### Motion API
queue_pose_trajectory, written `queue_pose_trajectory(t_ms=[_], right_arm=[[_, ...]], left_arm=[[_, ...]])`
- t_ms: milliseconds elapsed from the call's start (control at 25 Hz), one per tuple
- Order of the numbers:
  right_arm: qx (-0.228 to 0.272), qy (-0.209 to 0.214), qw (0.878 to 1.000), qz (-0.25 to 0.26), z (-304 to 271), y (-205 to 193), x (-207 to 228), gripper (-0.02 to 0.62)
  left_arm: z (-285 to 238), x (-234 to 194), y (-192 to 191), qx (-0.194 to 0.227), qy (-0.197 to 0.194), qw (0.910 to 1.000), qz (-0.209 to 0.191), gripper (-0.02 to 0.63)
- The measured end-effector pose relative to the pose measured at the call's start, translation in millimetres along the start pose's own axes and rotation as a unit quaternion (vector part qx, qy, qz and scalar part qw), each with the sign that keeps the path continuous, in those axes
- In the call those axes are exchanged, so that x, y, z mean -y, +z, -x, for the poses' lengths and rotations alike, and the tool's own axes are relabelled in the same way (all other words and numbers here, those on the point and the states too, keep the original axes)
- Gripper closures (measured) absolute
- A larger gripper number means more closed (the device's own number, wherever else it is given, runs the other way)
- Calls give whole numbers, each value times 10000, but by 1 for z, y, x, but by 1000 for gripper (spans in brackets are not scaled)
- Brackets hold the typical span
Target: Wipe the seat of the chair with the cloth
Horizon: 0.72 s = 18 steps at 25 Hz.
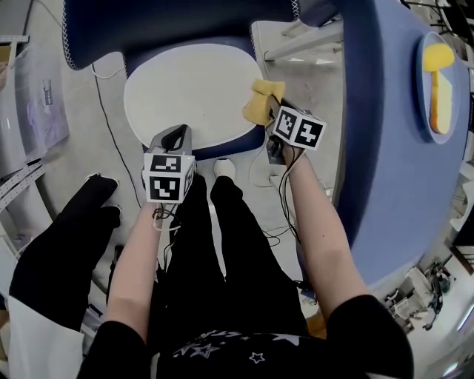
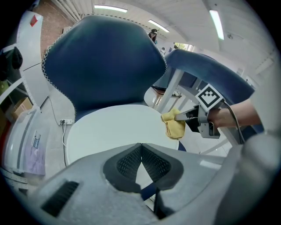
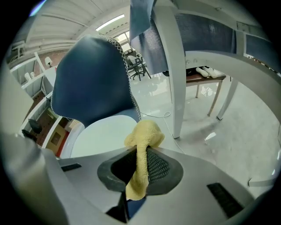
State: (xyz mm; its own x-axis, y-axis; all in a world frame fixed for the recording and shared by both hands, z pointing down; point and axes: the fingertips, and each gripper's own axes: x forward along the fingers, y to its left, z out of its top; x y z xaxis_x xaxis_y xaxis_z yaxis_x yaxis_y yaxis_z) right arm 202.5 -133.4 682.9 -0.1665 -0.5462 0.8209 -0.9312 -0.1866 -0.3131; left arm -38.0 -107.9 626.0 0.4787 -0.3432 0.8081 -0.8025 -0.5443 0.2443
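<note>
A chair with a round white seat point(image 1: 196, 92) and a dark blue backrest point(image 1: 178, 22) stands in front of me. My right gripper point(image 1: 272, 112) is shut on a yellow cloth point(image 1: 262, 102), held at the seat's right edge; in the right gripper view the cloth point(image 3: 141, 154) bunches out past the closed jaws. The left gripper view shows the same cloth point(image 2: 174, 124) beside the seat point(image 2: 114, 127). My left gripper point(image 1: 178, 135) hovers over the seat's near edge, jaws shut with nothing between them.
A large blue table point(image 1: 392, 126) rises on the right, with a blue plate point(image 1: 437, 81) holding a yellow object. White table legs point(image 3: 169, 66) stand right of the chair. Cables point(image 1: 111, 141) trail on the floor at left. The person's dark-trousered legs point(image 1: 215, 266) fill the foreground.
</note>
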Motion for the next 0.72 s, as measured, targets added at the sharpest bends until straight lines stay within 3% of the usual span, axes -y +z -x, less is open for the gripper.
queue_pose_trajectory(t_ms=[240,440,720], right_arm=[[375,358,9970,581,26,10,-47,551],[40,798,9913,1042,30,-12,-109,551],[-289,1834,9759,1147,19,-52,-238,551]], left_arm=[[12,-18,-7,50,175,9995,272,586],[32,-53,-24,48,455,9978,482,586],[66,-106,-61,53,906,9912,964,586]])
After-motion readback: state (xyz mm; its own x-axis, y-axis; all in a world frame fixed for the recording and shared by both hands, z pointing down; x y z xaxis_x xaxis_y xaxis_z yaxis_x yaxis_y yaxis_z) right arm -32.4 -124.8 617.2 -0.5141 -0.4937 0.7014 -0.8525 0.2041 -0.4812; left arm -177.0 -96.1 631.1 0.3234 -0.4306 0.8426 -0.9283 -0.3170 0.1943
